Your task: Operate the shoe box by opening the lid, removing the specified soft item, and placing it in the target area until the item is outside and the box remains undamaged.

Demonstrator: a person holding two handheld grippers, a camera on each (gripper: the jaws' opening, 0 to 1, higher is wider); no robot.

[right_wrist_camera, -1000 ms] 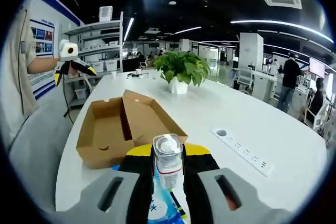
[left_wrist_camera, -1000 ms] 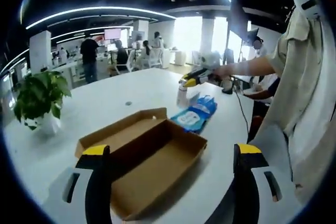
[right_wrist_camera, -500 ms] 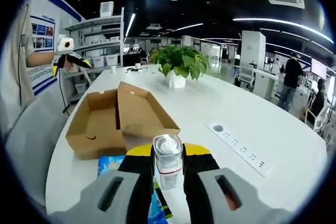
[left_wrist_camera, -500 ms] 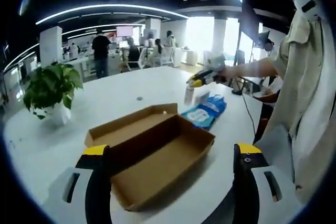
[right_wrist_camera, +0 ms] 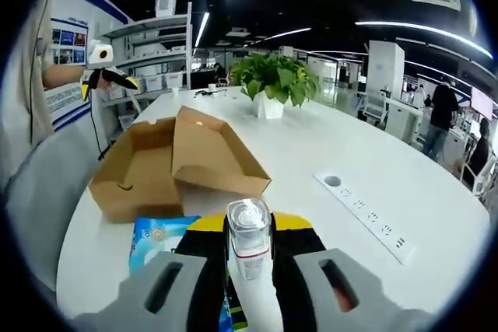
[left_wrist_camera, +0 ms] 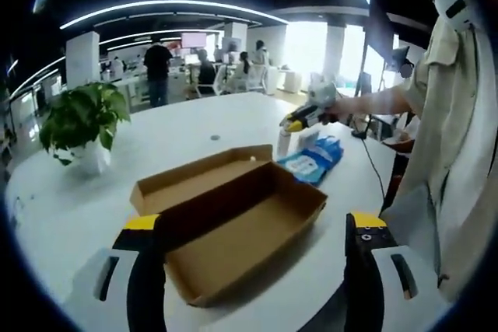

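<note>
The brown cardboard shoe box (left_wrist_camera: 233,227) lies open and empty on the white round desk (left_wrist_camera: 156,145), lid folded back. The right claw (right_wrist_camera: 250,250) is clamped on a clear plastic bottle (right_wrist_camera: 250,248), upright, probably to set it down beside the blue soft packet (right_wrist_camera: 159,232), which lies flat outside the box. The left claw (left_wrist_camera: 253,227) is apart, holding nothing.

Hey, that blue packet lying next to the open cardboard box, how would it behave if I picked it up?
The blue packet looks like a soft plastic pack, so it would probably sag. Its glossy film may be slippery. It lies flat, so rolling seems unlikely.
</note>
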